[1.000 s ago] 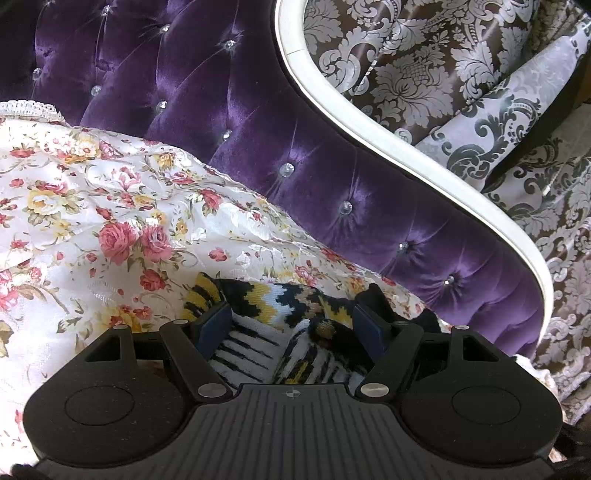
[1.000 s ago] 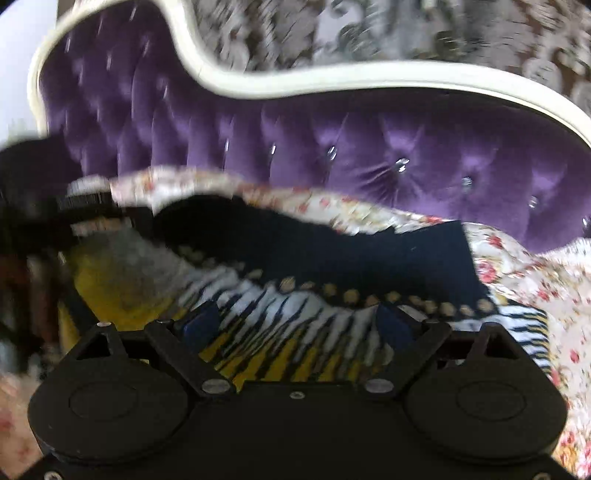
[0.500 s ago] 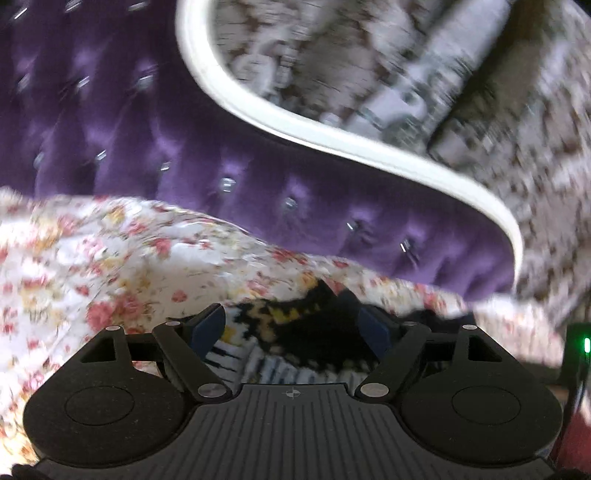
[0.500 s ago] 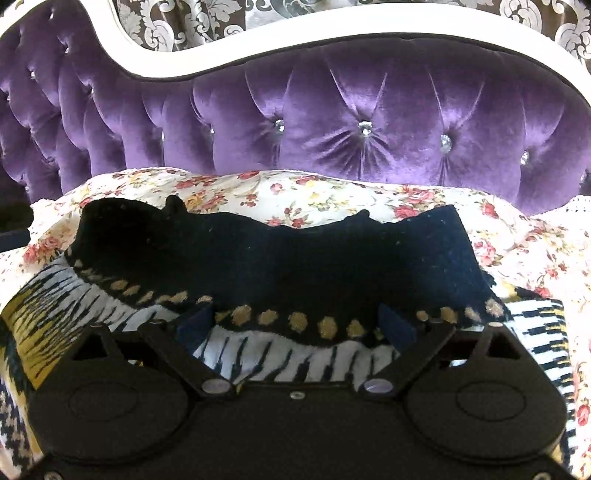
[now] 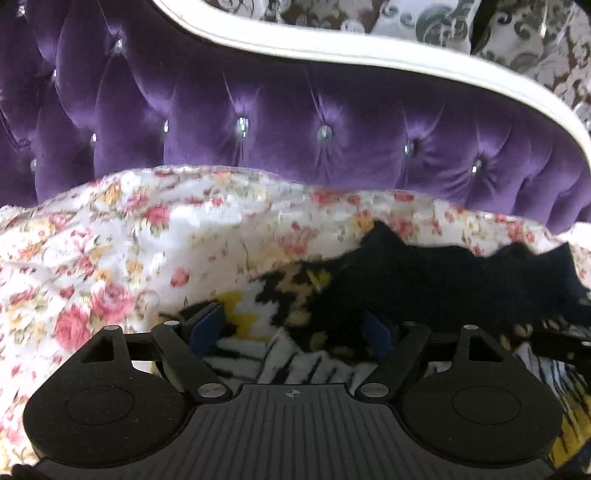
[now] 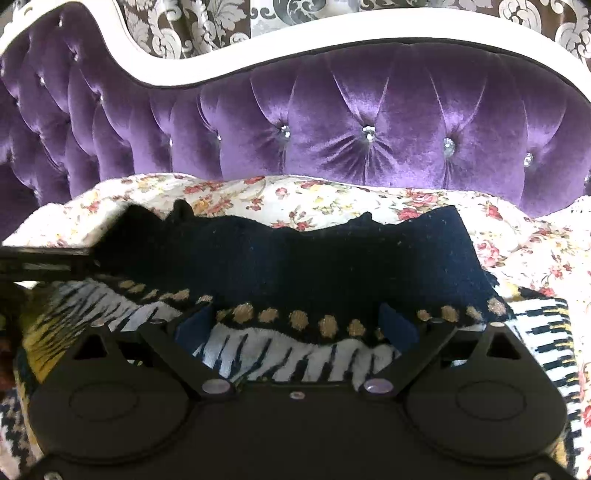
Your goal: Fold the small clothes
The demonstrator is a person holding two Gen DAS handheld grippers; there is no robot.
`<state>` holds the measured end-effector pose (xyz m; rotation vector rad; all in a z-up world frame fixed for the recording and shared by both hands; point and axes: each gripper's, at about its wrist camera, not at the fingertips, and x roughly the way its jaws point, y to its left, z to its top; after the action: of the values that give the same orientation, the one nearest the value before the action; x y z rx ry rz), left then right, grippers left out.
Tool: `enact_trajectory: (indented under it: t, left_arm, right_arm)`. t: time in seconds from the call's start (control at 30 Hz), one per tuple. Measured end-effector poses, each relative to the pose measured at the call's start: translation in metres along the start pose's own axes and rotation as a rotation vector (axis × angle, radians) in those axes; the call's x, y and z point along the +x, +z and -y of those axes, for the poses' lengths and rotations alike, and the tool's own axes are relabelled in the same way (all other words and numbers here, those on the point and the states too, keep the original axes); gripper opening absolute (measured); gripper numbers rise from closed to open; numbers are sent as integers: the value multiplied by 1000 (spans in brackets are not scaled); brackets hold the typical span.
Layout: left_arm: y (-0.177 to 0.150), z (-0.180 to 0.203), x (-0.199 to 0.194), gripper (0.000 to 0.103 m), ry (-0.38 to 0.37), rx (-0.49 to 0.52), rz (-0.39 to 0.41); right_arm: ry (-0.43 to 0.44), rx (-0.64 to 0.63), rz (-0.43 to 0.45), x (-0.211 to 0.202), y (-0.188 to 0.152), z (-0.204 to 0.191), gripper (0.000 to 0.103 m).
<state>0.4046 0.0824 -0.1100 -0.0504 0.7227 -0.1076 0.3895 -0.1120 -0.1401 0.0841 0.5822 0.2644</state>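
Note:
A small knitted garment [image 6: 295, 258] lies on the flowered cover, with a dark navy band, a row of gold dots and black, white and yellow stripes. It also shows in the left wrist view [image 5: 424, 280]. My left gripper [image 5: 291, 325] is open, its blue pads over the garment's left edge. My right gripper [image 6: 295, 325] is open, its pads astride the dotted band and striped part. The left gripper's finger shows at the left edge of the right wrist view [image 6: 44, 260].
The flowered cover [image 5: 129, 243] spreads over the seat. Behind it rises a tufted purple velvet backrest [image 6: 351, 118] with a white frame [image 5: 369, 55]. Patterned damask curtains [image 6: 192, 26] hang behind.
Both grippers have swung to face the backrest squarely. The garment now lies spread flatter, with its navy band across the far side. The left gripper has shifted right along the garment's edge.

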Motion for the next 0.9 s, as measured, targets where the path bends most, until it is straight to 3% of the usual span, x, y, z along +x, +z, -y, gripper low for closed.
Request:
enact_trajectory:
  t: [0.1,0.2,0.27,0.37,0.6,0.67,0.83,0.9]
  left_arm:
    - [-3,4,0,82,18,33,9]
    - [-4,2,0,83,10,22,12]
    - [-2,2,1,83,6,17,13]
    - [0,6,2,84,9,22,19]
    - [-2,5,2,87,12,13,33]
    - [-2,4,2,87,11,10,36]
    - [-3,2,1,87,4,0,44]
    - [-3,3,1,87,5,-1,45]
  right_arm:
    - [26,67,28,-7,1,18,95]
    - [-21,149,37,-10,2,48,94]
    - [-49,206,43,-12,2,67,87]
    - [-110,201,41,-16,3,77,87]
    - [-121,245,86,-50,-9,83,93]
    - [-128,217,82,-61,-14,80,97]
    - [-190,43,-35,-67,-42,64,98]
    - [-229,11,-20,-75,-55,65,101]
